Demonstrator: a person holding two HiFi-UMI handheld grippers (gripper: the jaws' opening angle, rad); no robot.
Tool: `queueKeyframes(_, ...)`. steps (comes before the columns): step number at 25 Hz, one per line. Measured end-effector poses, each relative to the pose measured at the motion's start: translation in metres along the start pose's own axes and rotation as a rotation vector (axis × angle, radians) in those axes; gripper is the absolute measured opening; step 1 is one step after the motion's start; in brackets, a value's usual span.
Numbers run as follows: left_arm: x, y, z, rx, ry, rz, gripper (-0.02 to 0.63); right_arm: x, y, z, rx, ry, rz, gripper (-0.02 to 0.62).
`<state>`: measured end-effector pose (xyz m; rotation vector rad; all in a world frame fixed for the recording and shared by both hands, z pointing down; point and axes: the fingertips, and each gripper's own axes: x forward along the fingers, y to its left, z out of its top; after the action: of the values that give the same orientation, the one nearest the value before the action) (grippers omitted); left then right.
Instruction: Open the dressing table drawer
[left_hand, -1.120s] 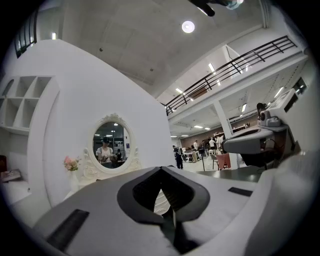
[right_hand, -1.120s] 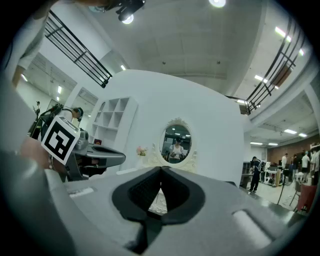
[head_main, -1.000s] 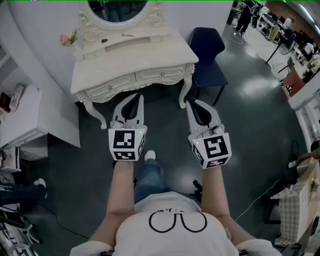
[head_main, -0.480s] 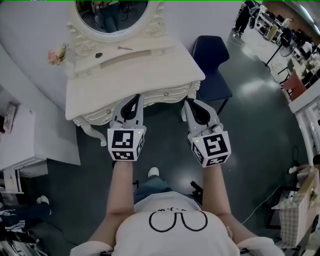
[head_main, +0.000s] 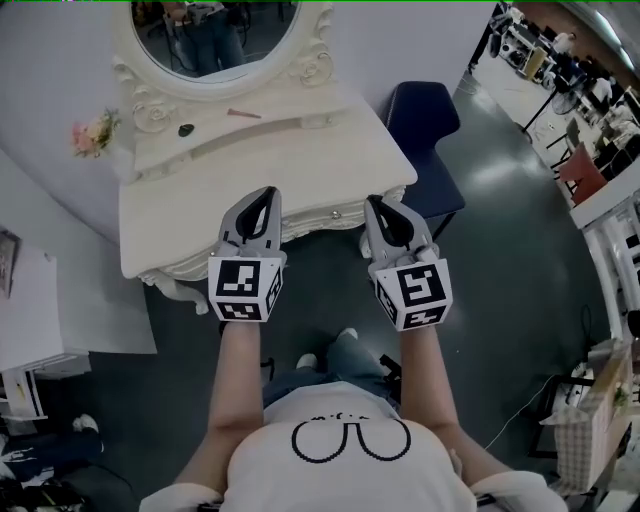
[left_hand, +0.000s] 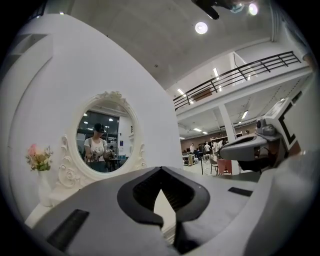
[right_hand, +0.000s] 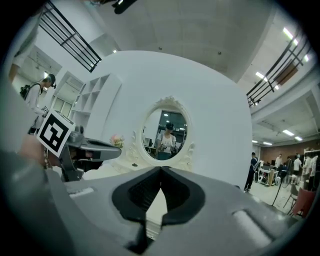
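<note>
The cream dressing table (head_main: 250, 170) stands against the wall under its oval mirror (head_main: 215, 40). Its drawer front (head_main: 318, 218), with a small knob (head_main: 333, 213), shows just under the table's front edge, between my two grippers. Held level, my left gripper (head_main: 266, 192) has its tips over the table's front edge. My right gripper (head_main: 372, 202) is at the edge, right of the knob. Both have their jaws shut, with nothing between them. In the left gripper view the shut tips (left_hand: 161, 170) point at the mirror (left_hand: 102, 137); the right gripper's tips (right_hand: 161, 169) do too.
A dark blue chair (head_main: 425, 130) stands right of the table. A vase of pink flowers (head_main: 90, 133), a small dark item (head_main: 186, 130) and a pink stick (head_main: 243, 113) lie at the table's back. White cabinets (head_main: 40, 300) stand at the left. People and desks fill the far right.
The person has stepped forward. The table has come closer and both shut grippers have gone from short of its front edge to that edge.
</note>
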<state>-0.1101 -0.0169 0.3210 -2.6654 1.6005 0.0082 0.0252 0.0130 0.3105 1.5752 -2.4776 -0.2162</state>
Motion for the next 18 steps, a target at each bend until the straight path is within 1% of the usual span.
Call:
queueKeyframes(4, 0.024, 0.011, -0.018, -0.025, 0.012, 0.001, -0.002, 0.027, -0.013, -0.017, -0.040, 0.033, -0.016, -0.005)
queueKeyframes(10, 0.074, 0.037, -0.033, -0.040, 0.029, 0.016, -0.002, 0.084, -0.051, -0.038, 0.034, 0.047, -0.053, -0.005)
queueKeyframes(14, 0.124, 0.062, -0.040, -0.036, 0.048, 0.042, -0.002, 0.138, -0.083, -0.048, 0.052, 0.061, -0.047, -0.005)
queueKeyframes(18, 0.177, 0.082, -0.046, -0.041, 0.066, 0.064, -0.002, 0.191, -0.112, -0.058, 0.062, 0.078, -0.016, -0.005)
